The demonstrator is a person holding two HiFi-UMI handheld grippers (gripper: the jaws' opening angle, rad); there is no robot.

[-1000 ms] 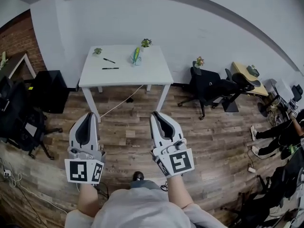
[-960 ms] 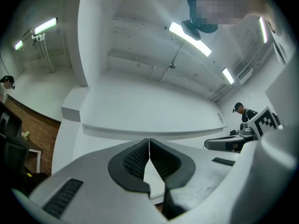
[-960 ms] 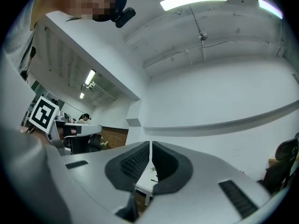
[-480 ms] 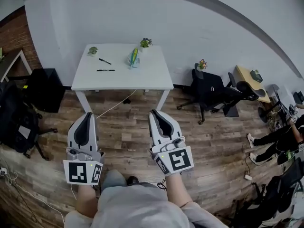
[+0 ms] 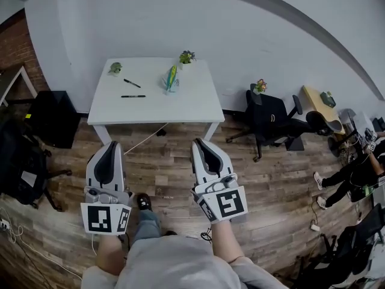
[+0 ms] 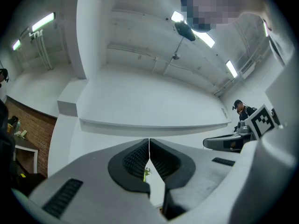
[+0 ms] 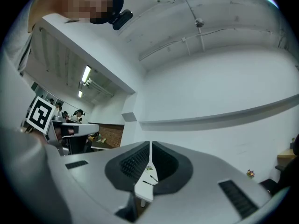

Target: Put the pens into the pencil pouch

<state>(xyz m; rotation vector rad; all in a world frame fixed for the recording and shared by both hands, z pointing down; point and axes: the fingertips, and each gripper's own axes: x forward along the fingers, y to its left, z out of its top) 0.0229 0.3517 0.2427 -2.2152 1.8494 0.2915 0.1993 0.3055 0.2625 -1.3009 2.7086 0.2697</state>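
Note:
Two black pens lie on the white table (image 5: 180, 104) ahead: one pen (image 5: 132, 83) near the back left, another pen (image 5: 133, 96) in front of it. A green and blue pencil pouch (image 5: 171, 77) stands near the table's back middle. My left gripper (image 5: 110, 147) and right gripper (image 5: 199, 144) are held out over the wood floor, well short of the table, both shut and empty. In the right gripper view the pens (image 7: 148, 181) show small between the jaws of that gripper (image 7: 150, 146). The left gripper (image 6: 149, 143) also shows its jaws pressed together.
Two small potted plants (image 5: 115, 68) (image 5: 186, 56) stand at the table's back edge. A black cabinet (image 5: 51, 118) is left of the table, office chairs (image 5: 271, 119) to the right. A white cable (image 5: 141, 140) runs under the table. People sit at the far right (image 5: 355, 173).
The table has come closer and lower in the head view as I walk toward it. Both grippers stay shut and level in front of me.

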